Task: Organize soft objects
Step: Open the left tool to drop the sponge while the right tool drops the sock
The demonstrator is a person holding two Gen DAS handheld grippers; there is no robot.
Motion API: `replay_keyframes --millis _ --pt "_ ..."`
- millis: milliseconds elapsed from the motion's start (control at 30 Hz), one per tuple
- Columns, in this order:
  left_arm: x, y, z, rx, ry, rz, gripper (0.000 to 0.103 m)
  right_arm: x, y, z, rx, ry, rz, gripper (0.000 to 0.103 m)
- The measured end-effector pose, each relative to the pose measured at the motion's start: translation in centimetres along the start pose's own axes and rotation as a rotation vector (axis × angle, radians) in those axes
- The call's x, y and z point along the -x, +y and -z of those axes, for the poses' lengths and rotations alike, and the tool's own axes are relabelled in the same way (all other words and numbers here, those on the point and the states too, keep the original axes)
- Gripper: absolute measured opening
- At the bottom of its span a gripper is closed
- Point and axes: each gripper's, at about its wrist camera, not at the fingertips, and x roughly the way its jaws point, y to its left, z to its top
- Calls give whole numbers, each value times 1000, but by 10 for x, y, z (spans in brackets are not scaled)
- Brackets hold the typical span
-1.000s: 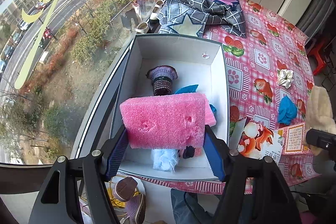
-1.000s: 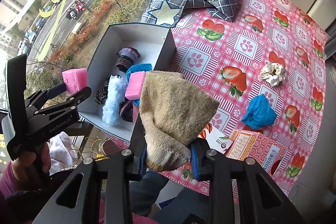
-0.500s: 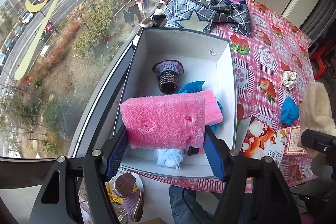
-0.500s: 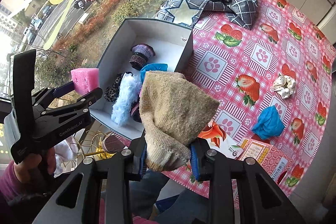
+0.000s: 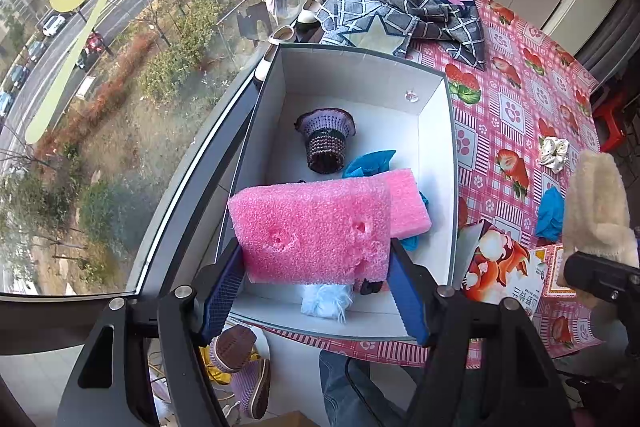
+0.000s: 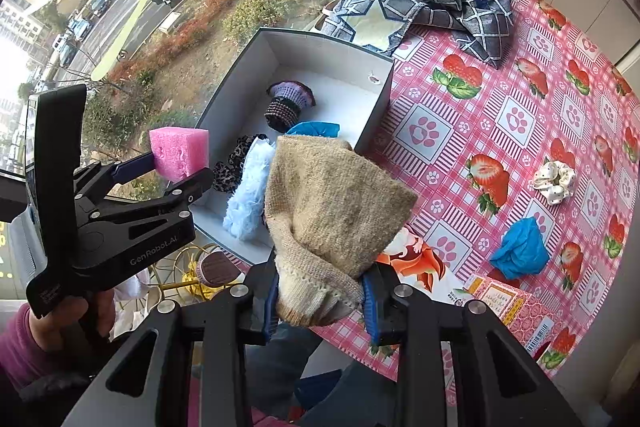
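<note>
At the far left, beside the window, the left gripper holds a pink foam block above the near end of the open white box. Its jaws stand about half open, both pads pressed on the block's 2 ends. The foam looks very light and springy, already dented in 2 or 3 spots, so a gentle squeeze across the short ends should do; harder pressure would likely crush it.

Inside the box lie a knitted cup-shaped piece, a blue cloth, a second pink foam piece and a pale blue fluffy item.

To the right, the right gripper has its jaws nearly closed on the bunched cuff of a beige knitted sock, near the box's near right corner. The sock is limp and light, and probably hangs best held by that cuff.

Further right on the tablecloth, a crumpled blue cloth and a white dotted scrunchie remain: both soft, best pinched at the thickest fold.
</note>
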Motion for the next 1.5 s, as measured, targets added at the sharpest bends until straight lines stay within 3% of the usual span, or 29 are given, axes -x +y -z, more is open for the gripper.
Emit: replay_keyframes --millis 900,1500 --pt "-46 4 -5 29 112 32 73 -47 20 -66 -14 87 -47 33" --pt "-54 5 -8 42 116 63 73 -65 26 -83 -2 127 -39 33"
